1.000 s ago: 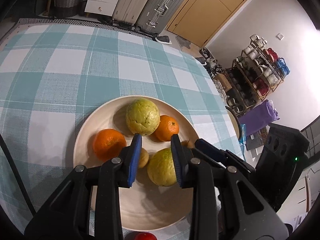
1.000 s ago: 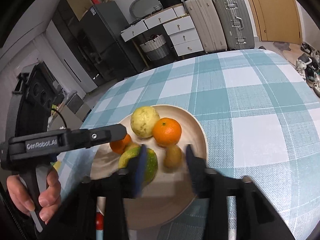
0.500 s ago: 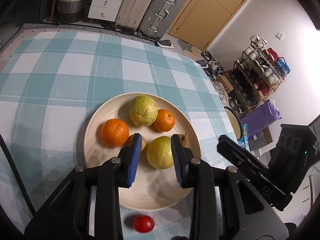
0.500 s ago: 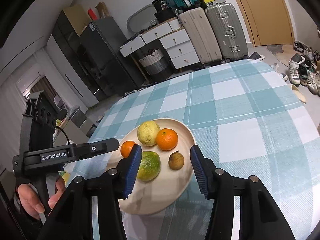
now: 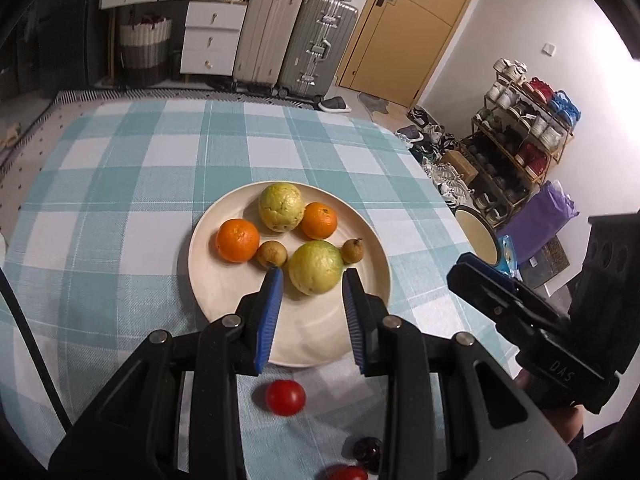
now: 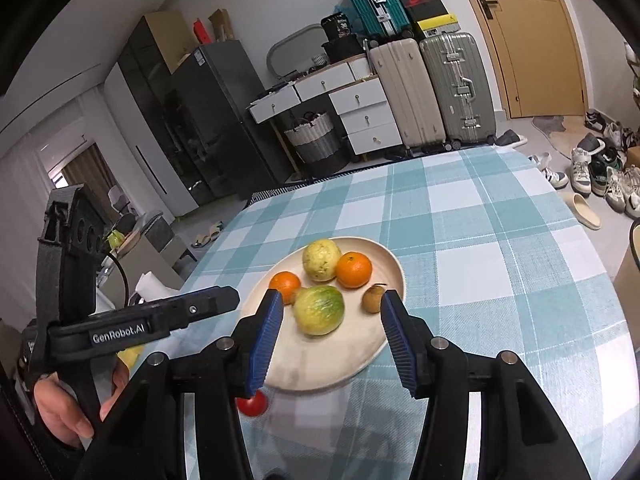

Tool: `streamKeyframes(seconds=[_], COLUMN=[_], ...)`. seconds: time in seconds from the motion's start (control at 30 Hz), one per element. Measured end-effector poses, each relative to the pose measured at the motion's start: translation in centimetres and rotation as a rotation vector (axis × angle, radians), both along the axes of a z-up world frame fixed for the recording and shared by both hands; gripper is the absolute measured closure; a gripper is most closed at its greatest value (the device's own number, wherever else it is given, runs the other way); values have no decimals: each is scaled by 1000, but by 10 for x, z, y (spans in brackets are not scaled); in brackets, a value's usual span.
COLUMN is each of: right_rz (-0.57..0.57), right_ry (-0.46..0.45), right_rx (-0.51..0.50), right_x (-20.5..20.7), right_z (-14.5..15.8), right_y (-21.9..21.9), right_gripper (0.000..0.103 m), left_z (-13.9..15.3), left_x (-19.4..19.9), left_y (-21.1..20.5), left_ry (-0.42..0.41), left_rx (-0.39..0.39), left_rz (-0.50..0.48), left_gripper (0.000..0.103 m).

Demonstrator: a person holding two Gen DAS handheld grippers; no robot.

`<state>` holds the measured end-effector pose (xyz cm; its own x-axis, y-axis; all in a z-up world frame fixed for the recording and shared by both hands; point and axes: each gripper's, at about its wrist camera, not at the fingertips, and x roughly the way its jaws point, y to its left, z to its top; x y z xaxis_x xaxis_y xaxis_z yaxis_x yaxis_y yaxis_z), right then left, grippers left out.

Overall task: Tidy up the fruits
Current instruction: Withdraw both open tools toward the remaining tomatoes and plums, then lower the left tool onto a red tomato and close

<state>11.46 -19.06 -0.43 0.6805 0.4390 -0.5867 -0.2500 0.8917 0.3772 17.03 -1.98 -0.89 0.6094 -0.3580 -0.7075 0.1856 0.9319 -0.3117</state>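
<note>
A cream plate (image 5: 208, 288) on the checked tablecloth holds two oranges (image 5: 237, 240), a yellow guava (image 5: 281, 207), a green guava (image 5: 316, 266) and two small brown fruits (image 5: 271, 254). My left gripper (image 5: 312, 276) hovers over the plate's near side, jaws narrowly apart and empty. In the right wrist view, the right gripper (image 6: 330, 300) hangs above the same plate (image 6: 360, 360), open wider, framing the green guava (image 6: 319, 309) without touching it. A red cherry tomato (image 5: 285, 397) lies on the cloth in front of the plate.
A dark cherry (image 5: 367, 449) and another red fruit (image 5: 346, 473) lie at the table's near edge. A round cream dish (image 5: 476, 236) stands off the right edge. Suitcases, drawers, a basket and a shoe rack stand beyond the table.
Both grippers have drawn back and up from the plate, so the fruits look smaller. The cherry tomato and near-edge fruits have come into view. The fruits on the plate have not moved.
</note>
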Motion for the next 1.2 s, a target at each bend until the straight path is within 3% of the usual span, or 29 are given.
streamKeyframes(seconds=[0.23,0.3,0.37,0.53,0.67,0.87,0.93,1.0,1.2], right_rz=[24,20,16,6,4,24,18,7,1], right_ry=[-32,-37,-39,-26,-1,17,24,19,30], right_rx=[-41,-57,-69,-90,-115,-126,-125,-123,-107], right_x=[-26,-33,-40,-56,-67,-82,-86,-90,-96], right_z=[11,13,13,9,2,-5,-8,-9,-16], right_y=[8,10,11,12,12,11,9,6,0], right_gripper=[51,49,40,36,35,32,26,12,10], left_z=[13,15,18,20,13,-5,-11,-18,-34], left_x=[-35,-41,-51,-72,-86,-101,-105,-108,-116], left_y=[-10,-10,-7,0,9,10,9,9,5], left_ry=[-44,-49,-59,-83,-80,-59,-51,-41,-16], left_rx=[82,100,112,113,102,117,112,90,97], left_rz=[10,25,48,63,92,78,64,46,32], left_gripper=[76,71,56,48,21,17,11,4,2])
